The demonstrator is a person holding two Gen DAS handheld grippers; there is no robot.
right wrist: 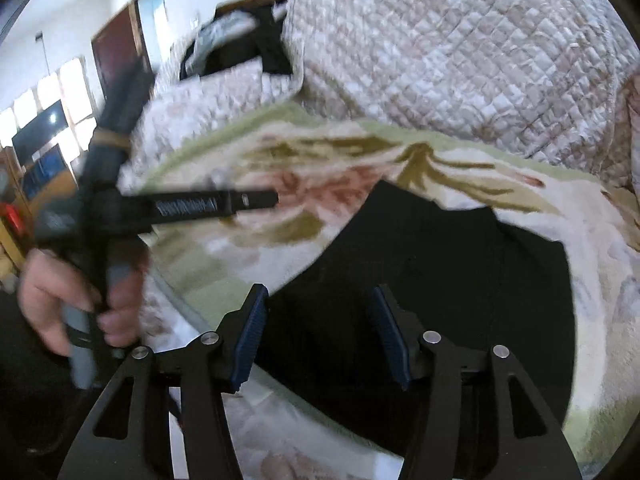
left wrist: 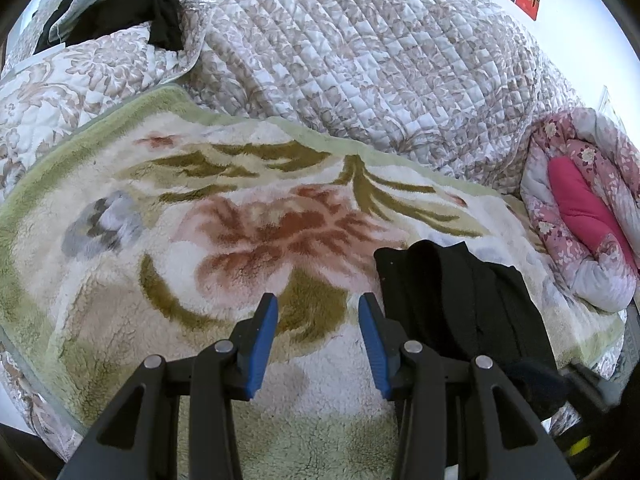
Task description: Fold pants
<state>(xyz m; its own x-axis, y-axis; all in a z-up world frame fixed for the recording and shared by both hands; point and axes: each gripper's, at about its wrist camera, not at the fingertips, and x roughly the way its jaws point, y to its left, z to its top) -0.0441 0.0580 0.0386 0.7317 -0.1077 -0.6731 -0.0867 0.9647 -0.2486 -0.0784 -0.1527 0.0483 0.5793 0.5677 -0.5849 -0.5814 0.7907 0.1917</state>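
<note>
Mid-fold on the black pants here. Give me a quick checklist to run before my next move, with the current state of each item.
1. Left gripper free: ok, jaws apart over the floral blanket, nothing between them.
2. Right gripper free: ok, jaws apart above the black pants, pads not pressing cloth.
3. Pants resting on the blanket: ok, lying flat by the near edge.
4. Fold neat and edges aligned: cannot tell, the right wrist view is blurred and the fabric shows little detail.
5. Space around the pants: ok, quilt and pink bedding sit apart from them.
</note>
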